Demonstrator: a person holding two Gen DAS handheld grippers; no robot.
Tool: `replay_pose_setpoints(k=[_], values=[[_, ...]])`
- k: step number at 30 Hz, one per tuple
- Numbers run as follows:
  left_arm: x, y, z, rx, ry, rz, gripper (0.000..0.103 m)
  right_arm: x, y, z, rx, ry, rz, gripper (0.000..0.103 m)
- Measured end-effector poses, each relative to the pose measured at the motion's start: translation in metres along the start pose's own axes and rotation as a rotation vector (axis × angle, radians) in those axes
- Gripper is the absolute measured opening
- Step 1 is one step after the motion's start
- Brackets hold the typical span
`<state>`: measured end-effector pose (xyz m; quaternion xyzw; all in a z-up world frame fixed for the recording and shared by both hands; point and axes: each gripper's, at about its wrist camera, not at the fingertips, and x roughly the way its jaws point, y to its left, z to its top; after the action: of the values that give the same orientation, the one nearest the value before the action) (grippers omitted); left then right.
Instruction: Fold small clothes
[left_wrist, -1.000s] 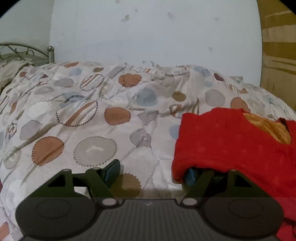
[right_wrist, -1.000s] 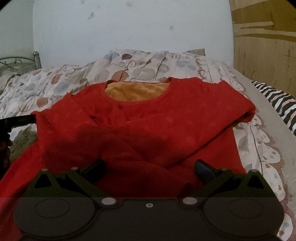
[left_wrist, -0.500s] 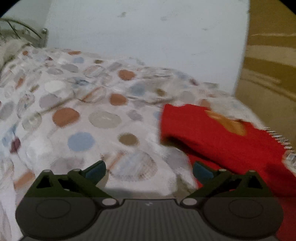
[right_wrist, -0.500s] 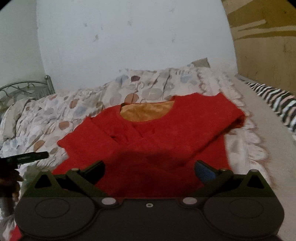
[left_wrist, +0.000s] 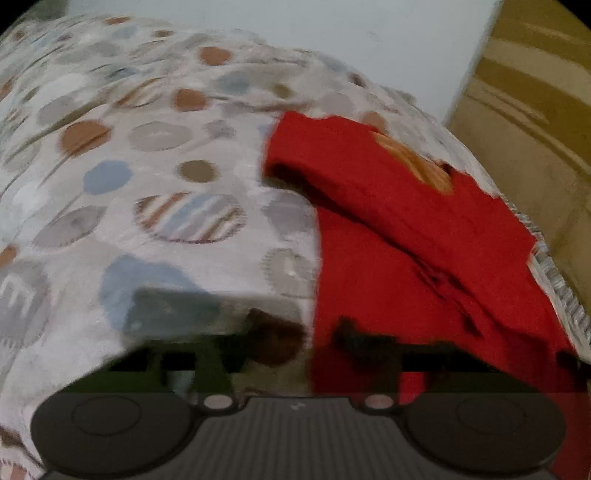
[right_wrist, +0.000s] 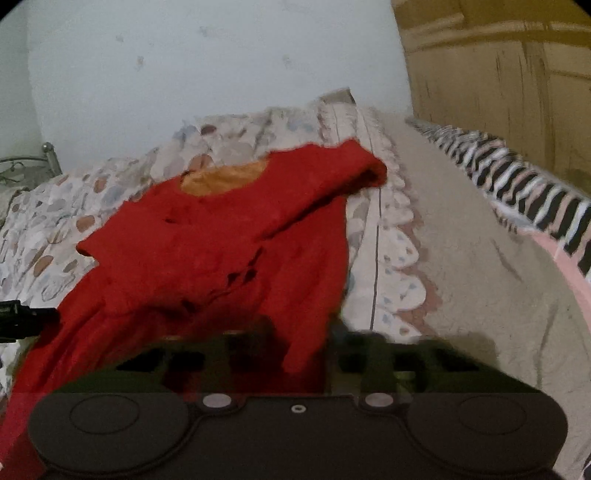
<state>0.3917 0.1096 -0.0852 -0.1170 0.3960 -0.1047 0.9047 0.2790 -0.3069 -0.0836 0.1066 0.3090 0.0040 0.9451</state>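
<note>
A red long-sleeved garment (left_wrist: 388, 229) with an orange lining at the neck (left_wrist: 413, 158) lies flat on the bed, sleeves folded across its front. In the blurred left wrist view my left gripper (left_wrist: 295, 343) is closing on the near left edge of the hem, with red cloth between the jaws. Seen from the right wrist, the garment (right_wrist: 207, 251) spreads away from my right gripper (right_wrist: 303, 339), whose jaws are closing on the near right corner of the hem. One of the left gripper's fingers (right_wrist: 26, 319) shows at the left edge.
A quilt with brown, grey and blue dots (left_wrist: 147, 166) covers the bed. A beige sheet (right_wrist: 461, 277) and a zebra-striped cloth (right_wrist: 517, 184) lie to the right. A wooden wardrobe (right_wrist: 498, 92) stands behind, and a metal bed frame (right_wrist: 22, 166) at far left.
Both grippers have drawn back to the garment's near hem. Their jaws were wide open and have come together on the red cloth. The left view has tipped down and swung.
</note>
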Motion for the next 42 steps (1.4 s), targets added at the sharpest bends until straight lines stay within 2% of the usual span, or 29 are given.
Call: replay_pose_setpoints(k=[1, 4, 7, 9, 11, 13, 15, 16, 17, 18, 19, 20, 21, 22, 24, 26, 28, 29, 30, 31, 32, 33, 34, 37, 39, 42], values=[[-0.003, -0.006, -0.001, 0.018, -0.002, -0.007, 0.007, -0.003, 0.001, 0.001, -0.004, -0.001, -0.005, 0.017], [-0.019, -0.020, -0.001, 0.057, -0.032, 0.060, 0.004, -0.020, -0.003, 0.005, 0.000, -0.042, -0.022, 0.007], [-0.029, -0.012, 0.002, -0.013, -0.045, 0.075, 0.003, -0.041, -0.013, 0.007, 0.007, -0.076, -0.050, 0.005], [-0.018, 0.002, 0.000, -0.092, -0.014, 0.079, 0.003, -0.045, -0.021, 0.005, 0.030, -0.058, -0.052, 0.004], [-0.005, 0.009, -0.003, -0.124, 0.000, 0.077, 0.003, -0.038, -0.028, -0.002, 0.052, -0.023, -0.057, 0.004], [-0.006, 0.010, -0.006, -0.128, -0.021, 0.057, 0.004, -0.031, -0.030, -0.007, 0.051, -0.016, -0.064, 0.004], [-0.013, 0.010, -0.007, -0.114, -0.021, 0.014, 0.015, -0.032, -0.033, -0.009, 0.068, -0.027, -0.040, 0.006], [-0.018, 0.011, -0.009, -0.110, -0.013, 0.004, 0.017, -0.036, -0.035, -0.009, 0.080, -0.034, -0.004, 0.007], [-0.023, 0.013, -0.011, -0.108, -0.012, 0.000, 0.026, -0.039, -0.035, -0.009, 0.079, -0.036, 0.017, 0.010], [-0.029, 0.015, -0.015, -0.102, -0.007, -0.004, 0.038, -0.044, -0.036, -0.009, 0.072, -0.036, 0.028, 0.019], [-0.035, 0.016, -0.019, -0.096, -0.002, -0.009, 0.045, -0.050, -0.037, -0.011, 0.067, -0.036, 0.035, 0.023], [-0.042, 0.017, -0.025, -0.090, 0.005, -0.020, 0.054, -0.056, -0.039, -0.014, 0.070, -0.032, 0.049, 0.030], [-0.049, 0.018, -0.032, -0.085, 0.012, -0.032, 0.060, -0.063, -0.041, -0.018, 0.083, -0.023, 0.070, 0.038], [-0.056, 0.019, -0.040, -0.078, 0.025, -0.051, 0.061, -0.071, -0.043, -0.024, 0.095, -0.013, 0.098, 0.043], [-0.068, 0.022, -0.057, -0.067, 0.061, -0.088, 0.068, -0.088, -0.044, -0.035, 0.104, -0.001, 0.147, 0.064], [-0.075, 0.023, -0.073, -0.064, 0.092, -0.102, 0.068, -0.104, -0.044, -0.050, 0.100, 0.015, 0.190, 0.067], [-0.080, 0.022, -0.084, -0.055, 0.100, -0.106, 0.067, -0.114, -0.038, -0.062, 0.076, 0.050, 0.204, 0.068], [-0.083, 0.021, -0.088, -0.054, 0.106, -0.107, 0.062, -0.117, -0.034, -0.067, 0.055, 0.052, 0.201, 0.067], [-0.084, 0.018, -0.091, -0.049, 0.116, -0.102, 0.041, -0.121, -0.029, -0.072, 0.029, 0.051, 0.199, 0.062], [-0.085, 0.016, -0.093, -0.039, 0.135, -0.092, 0.029, -0.124, -0.022, -0.074, -0.003, 0.056, 0.197, 0.056], [-0.087, 0.013, -0.095, -0.031, 0.147, -0.084, 0.010, -0.126, -0.018, -0.076, -0.023, 0.063, 0.190, 0.036], [-0.092, 0.010, -0.096, -0.032, 0.138, -0.086, 0.009, -0.128, -0.014, -0.077, -0.039, 0.074, 0.183, 0.017], [-0.099, 0.007, -0.096, -0.031, 0.123, -0.084, 0.008, -0.130, -0.011, -0.077, -0.050, 0.083, 0.182, 0.013], [-0.127, -0.001, -0.091, -0.046, 0.087, -0.050, 0.007, -0.145, -0.010, -0.070, -0.057, 0.064, 0.183, 0.010], [-0.146, 0.000, -0.086, -0.108, 0.077, -0.051, 0.006, -0.160, -0.015, -0.062, -0.052, 0.052, 0.206, 0.009], [-0.160, -0.001, -0.082, -0.134, 0.069, -0.068, 0.006, -0.184, -0.019, -0.054, -0.113, 0.029, 0.201, 0.005]])
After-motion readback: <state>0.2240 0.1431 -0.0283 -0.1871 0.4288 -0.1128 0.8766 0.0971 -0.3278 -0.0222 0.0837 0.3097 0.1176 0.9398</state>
